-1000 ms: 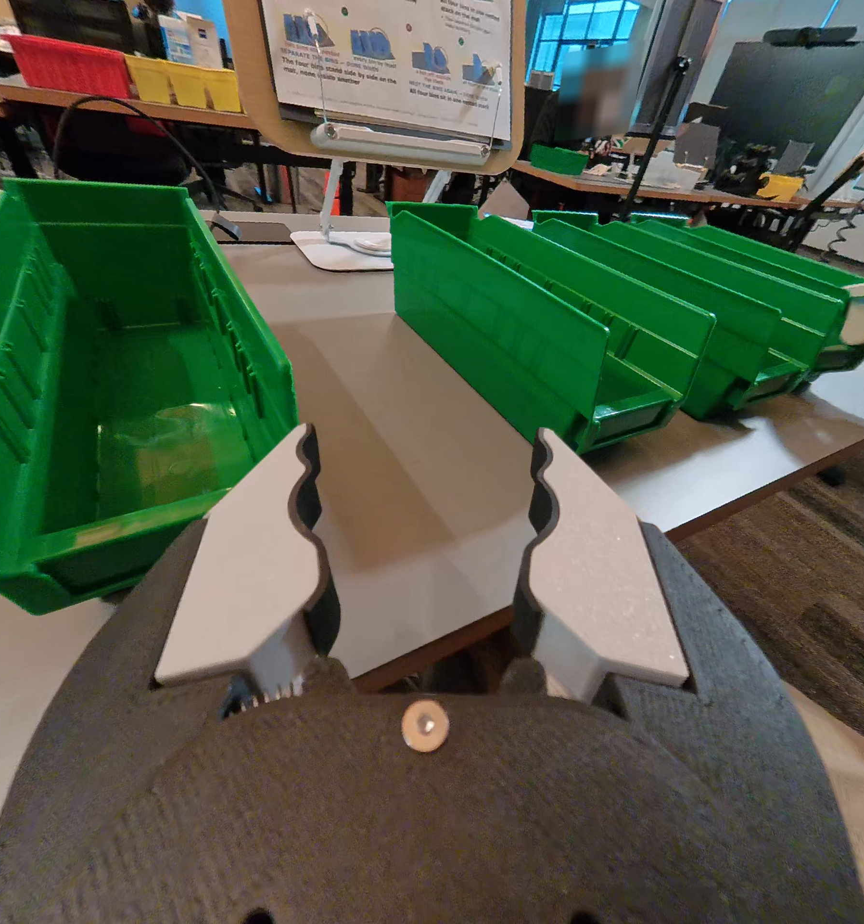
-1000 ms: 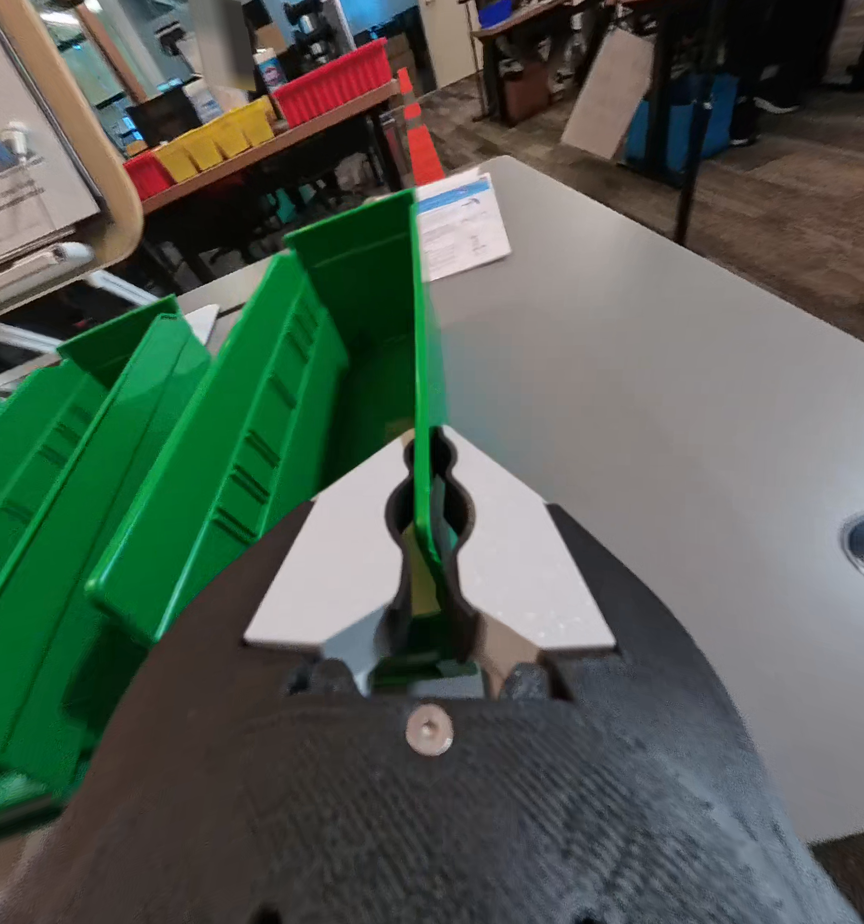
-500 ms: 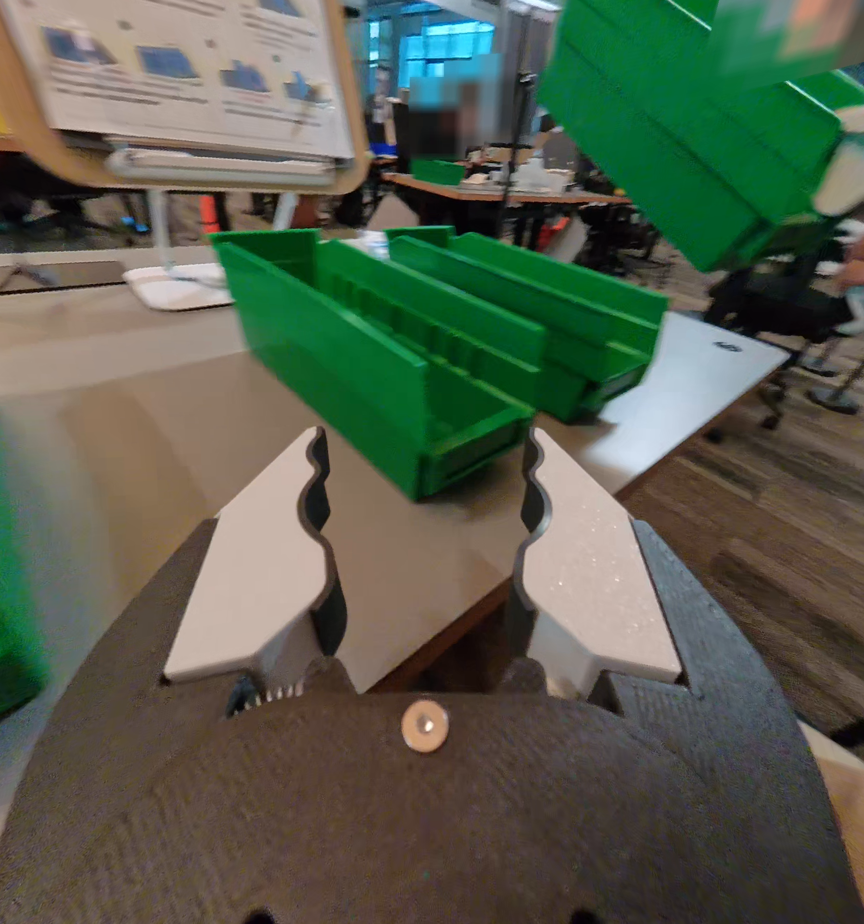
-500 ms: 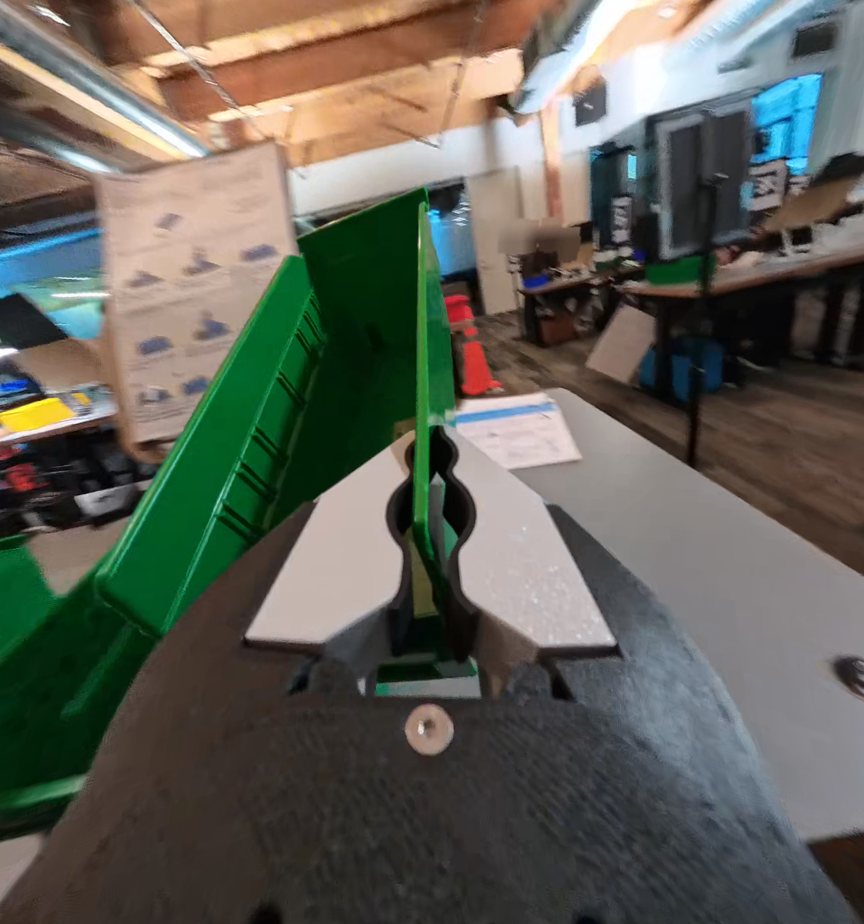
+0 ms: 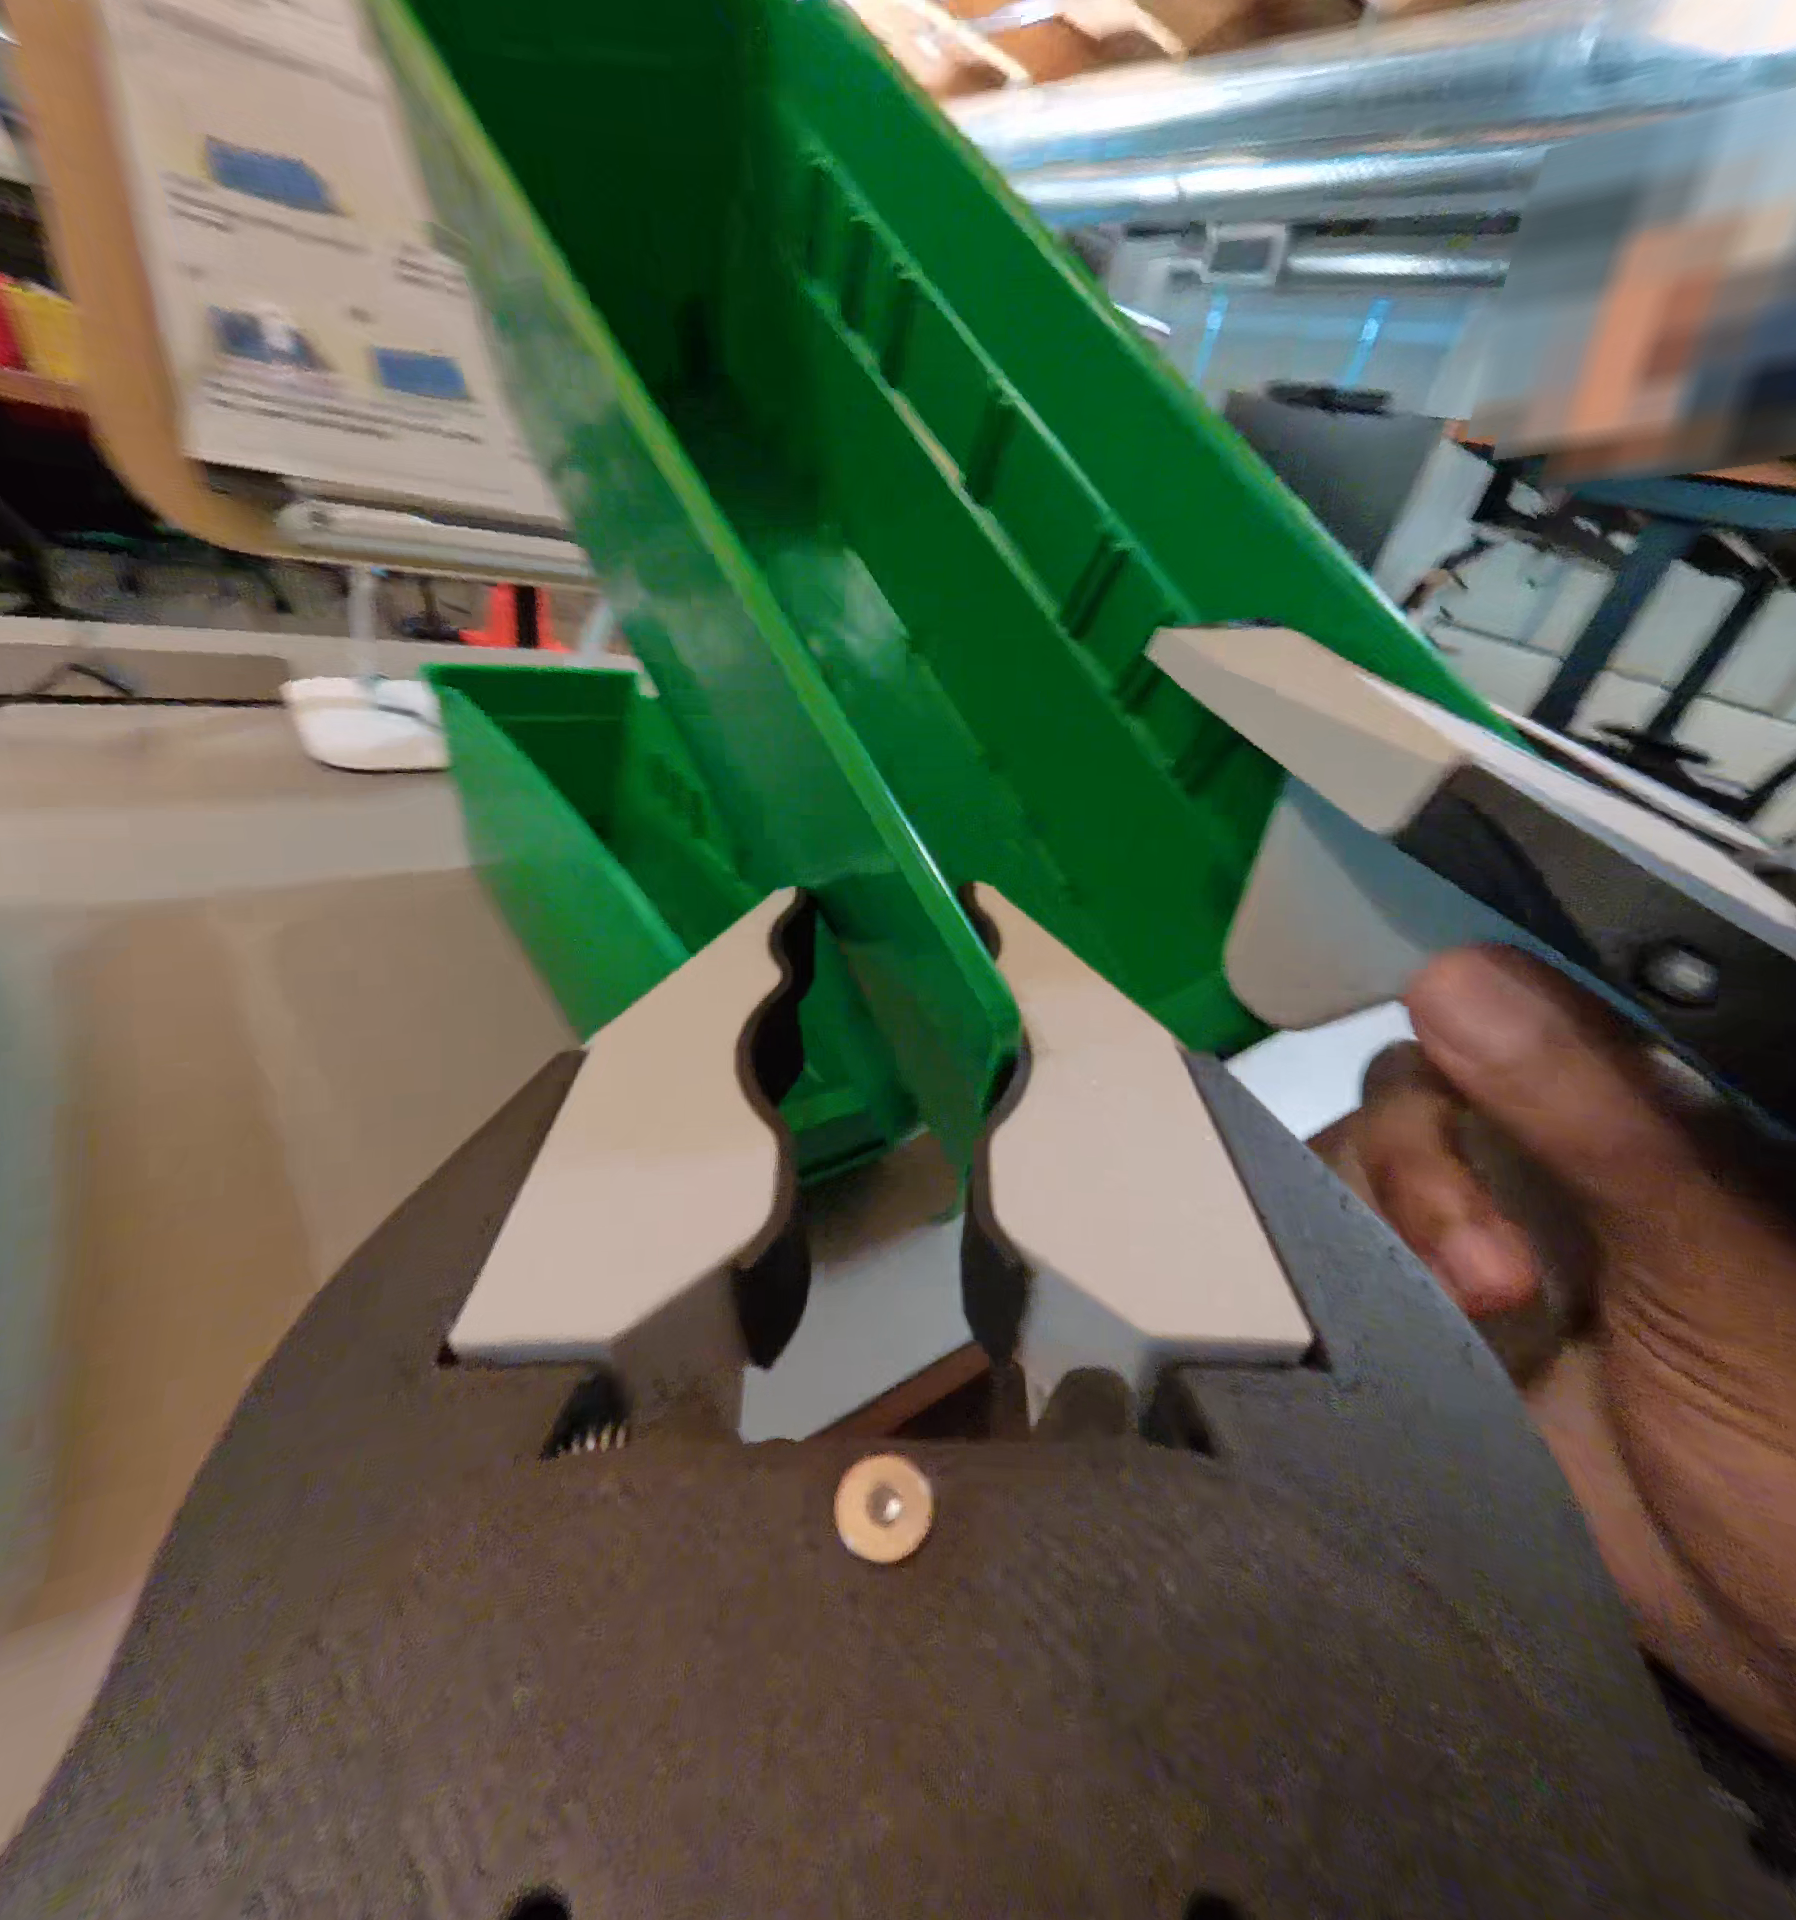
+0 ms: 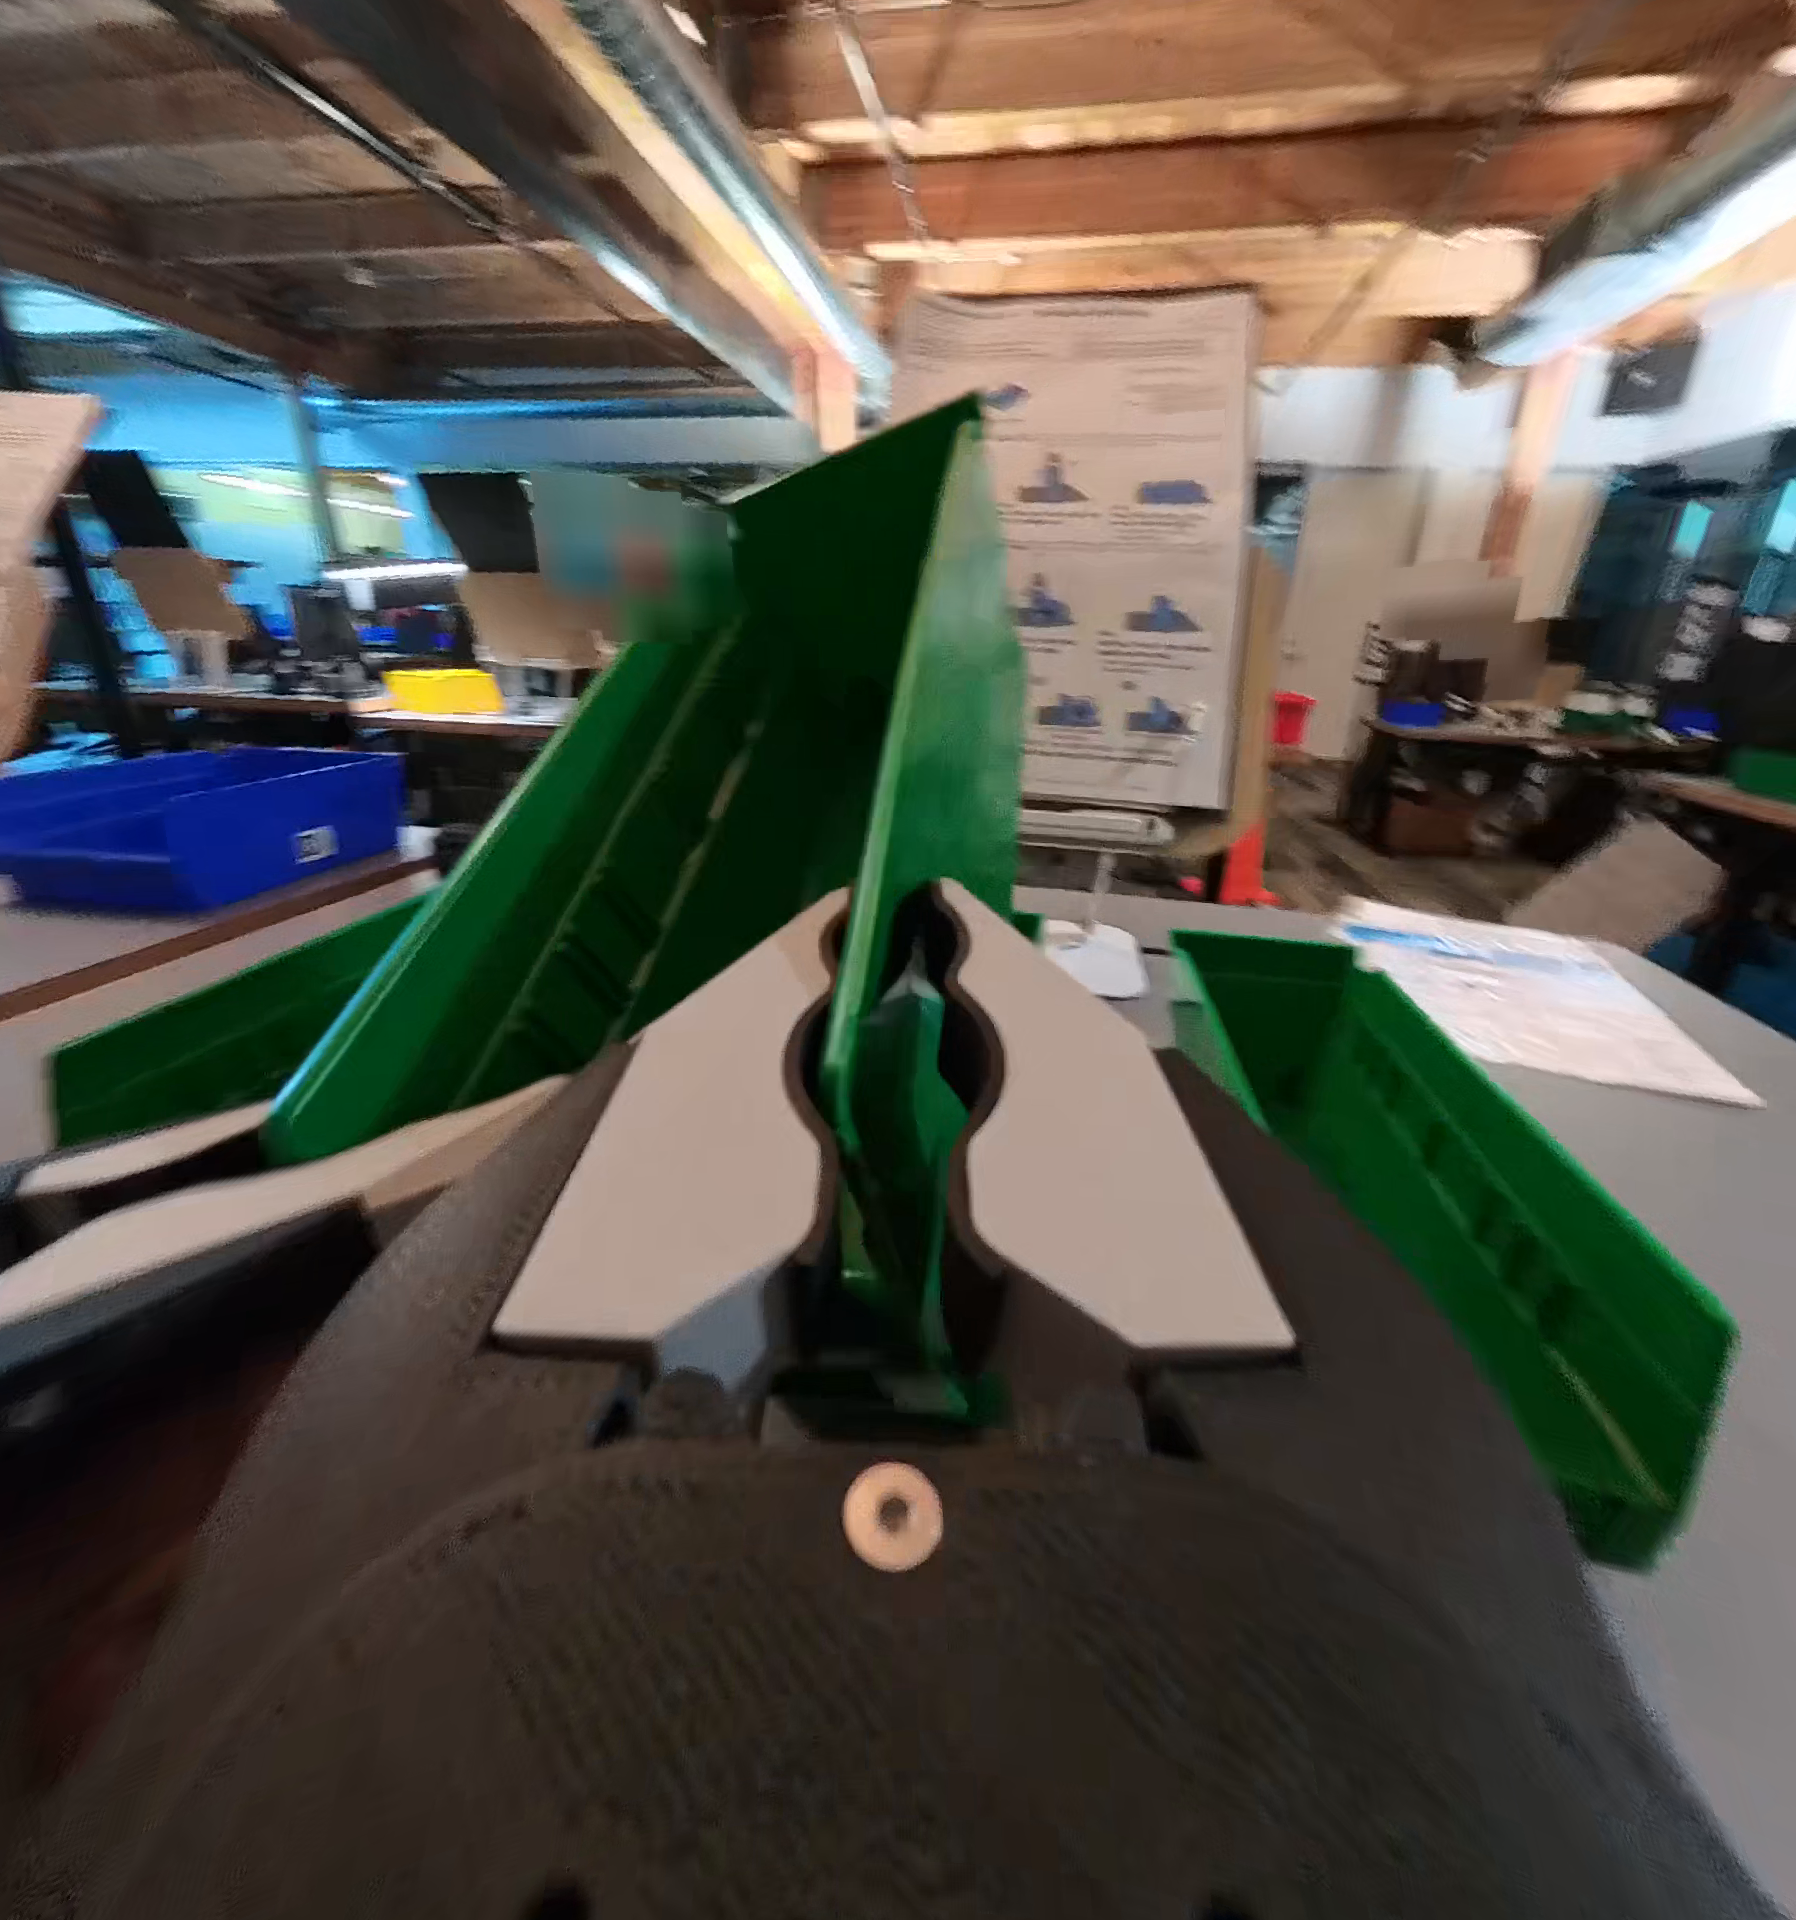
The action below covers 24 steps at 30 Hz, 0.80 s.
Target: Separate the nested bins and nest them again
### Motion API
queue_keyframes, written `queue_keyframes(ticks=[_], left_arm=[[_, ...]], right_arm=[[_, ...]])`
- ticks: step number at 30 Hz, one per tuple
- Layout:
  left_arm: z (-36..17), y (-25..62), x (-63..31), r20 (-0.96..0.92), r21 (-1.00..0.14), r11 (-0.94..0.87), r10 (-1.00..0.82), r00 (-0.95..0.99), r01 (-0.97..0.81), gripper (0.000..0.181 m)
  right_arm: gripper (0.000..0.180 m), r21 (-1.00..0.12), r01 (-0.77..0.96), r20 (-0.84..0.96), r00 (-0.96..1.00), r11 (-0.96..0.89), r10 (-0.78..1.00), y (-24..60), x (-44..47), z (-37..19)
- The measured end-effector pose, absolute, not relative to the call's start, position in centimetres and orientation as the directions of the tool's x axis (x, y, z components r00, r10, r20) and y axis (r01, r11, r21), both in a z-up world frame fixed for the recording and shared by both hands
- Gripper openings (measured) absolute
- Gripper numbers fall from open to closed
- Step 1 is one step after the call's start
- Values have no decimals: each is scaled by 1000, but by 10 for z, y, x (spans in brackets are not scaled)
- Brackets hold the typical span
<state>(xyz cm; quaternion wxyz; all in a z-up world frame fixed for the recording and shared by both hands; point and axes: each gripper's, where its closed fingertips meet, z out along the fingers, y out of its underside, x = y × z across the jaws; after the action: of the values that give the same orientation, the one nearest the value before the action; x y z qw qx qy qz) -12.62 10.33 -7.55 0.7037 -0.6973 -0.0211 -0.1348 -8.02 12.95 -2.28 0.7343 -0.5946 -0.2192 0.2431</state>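
A long green bin (image 5: 873, 416) is held tilted up above the table, also in the right wrist view (image 6: 665, 831). My right gripper (image 6: 894, 899) is shut on its right wall; it shows with a hand (image 5: 1496, 1143) in the left wrist view (image 5: 1289, 779). My left gripper (image 5: 883, 904) straddles the bin's left wall. Its jaws are narrowed, with a small gap on the left side. It shows at the left edge of the right wrist view (image 6: 146, 1174). More green bins stand on the table below (image 5: 551, 831) (image 6: 1445, 1143) (image 6: 198, 1029).
A poster board on a stand (image 5: 302, 260) (image 6: 1081, 520) stands at the back of the grey table (image 5: 198, 935). A printed sheet (image 6: 1528, 997) lies at the far right. Blue bins (image 6: 177, 821) sit on another table at the left.
My right gripper has lifted its bin off the row and tilted it up. My left gripper has swung right to that bin and narrowed its jaws around the left wall.
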Motion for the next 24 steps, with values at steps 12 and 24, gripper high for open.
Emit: queue_keyframes(ticks=[12, 24], left_arm=[[-34, 69, -271, 296, -944, 168, 56, 954, 283, 0], [-71, 43, -415, 422, -893, -19, 311, 852, 449, 1]], right_arm=[[46, -931, -93, 272, 472, 354, 838, 42, -174, -21], [36, -995, 61, 95, 390, 77, 916, 59, -185, -118]])
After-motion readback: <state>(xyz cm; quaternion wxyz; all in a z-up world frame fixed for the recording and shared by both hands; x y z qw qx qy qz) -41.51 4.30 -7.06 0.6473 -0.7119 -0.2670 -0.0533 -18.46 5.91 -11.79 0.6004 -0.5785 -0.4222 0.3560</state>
